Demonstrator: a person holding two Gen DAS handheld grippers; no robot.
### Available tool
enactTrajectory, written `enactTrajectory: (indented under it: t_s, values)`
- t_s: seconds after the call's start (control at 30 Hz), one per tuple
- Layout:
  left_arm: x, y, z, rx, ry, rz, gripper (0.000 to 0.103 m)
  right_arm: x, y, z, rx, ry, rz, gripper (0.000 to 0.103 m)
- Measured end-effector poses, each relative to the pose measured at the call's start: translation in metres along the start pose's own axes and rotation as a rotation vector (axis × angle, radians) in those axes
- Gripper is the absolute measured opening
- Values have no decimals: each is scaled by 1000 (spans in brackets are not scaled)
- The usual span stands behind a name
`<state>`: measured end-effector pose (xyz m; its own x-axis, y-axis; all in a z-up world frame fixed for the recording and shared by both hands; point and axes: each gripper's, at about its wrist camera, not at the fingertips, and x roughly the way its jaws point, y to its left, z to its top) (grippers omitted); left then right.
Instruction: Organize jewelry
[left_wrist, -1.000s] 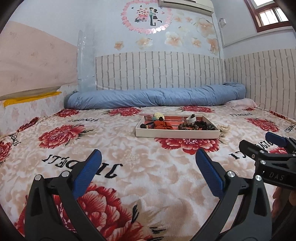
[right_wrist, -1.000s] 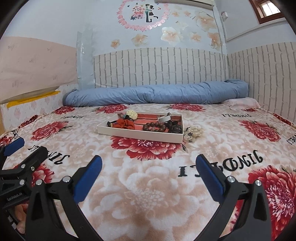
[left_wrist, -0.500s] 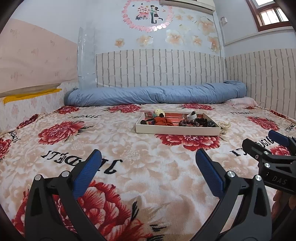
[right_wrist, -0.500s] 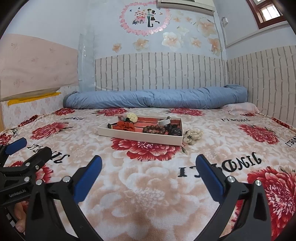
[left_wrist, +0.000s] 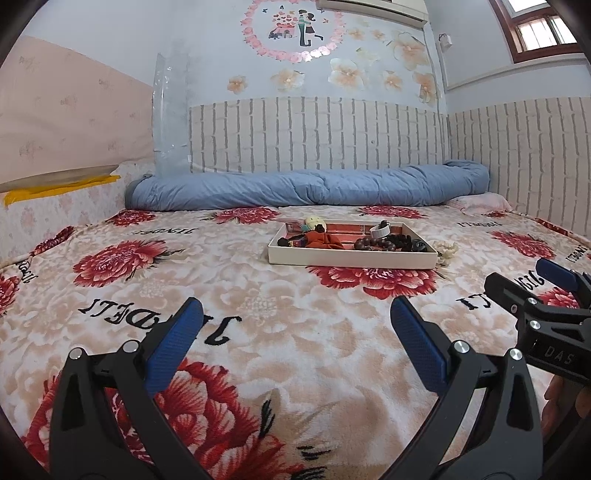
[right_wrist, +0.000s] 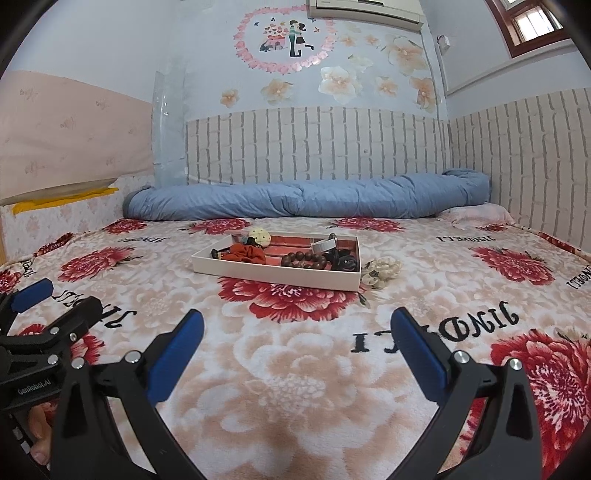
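Both-wise, jaws spread wide and empty: left gripper (left_wrist: 295, 343) and right gripper (right_wrist: 297, 345) hover low over the floral blanket (left_wrist: 258, 332), side by side, well short of the goods. Ahead, a shallow white tray (right_wrist: 273, 271) sits on the blanket, holding a red scrunchie (right_wrist: 249, 254), brown bead bracelet (right_wrist: 303, 258), dark beads (right_wrist: 345, 261), a white band (right_wrist: 323, 244) and a cream ball (right_wrist: 258, 234). Cream scrunchie (right_wrist: 382, 268) lies outside, just beside the tray's right end. Rolled blue duvet (right_wrist: 306, 199) along the far wall.
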<state>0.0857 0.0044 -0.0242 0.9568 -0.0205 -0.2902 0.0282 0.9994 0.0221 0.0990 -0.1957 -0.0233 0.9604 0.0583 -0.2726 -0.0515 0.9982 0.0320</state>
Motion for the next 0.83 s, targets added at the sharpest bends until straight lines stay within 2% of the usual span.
enactTrajectory:
  t_s: [0.83]
  values:
    - [3,0,-1,0,12,-1,98,1,-1,-1,-2,4,-1,99]
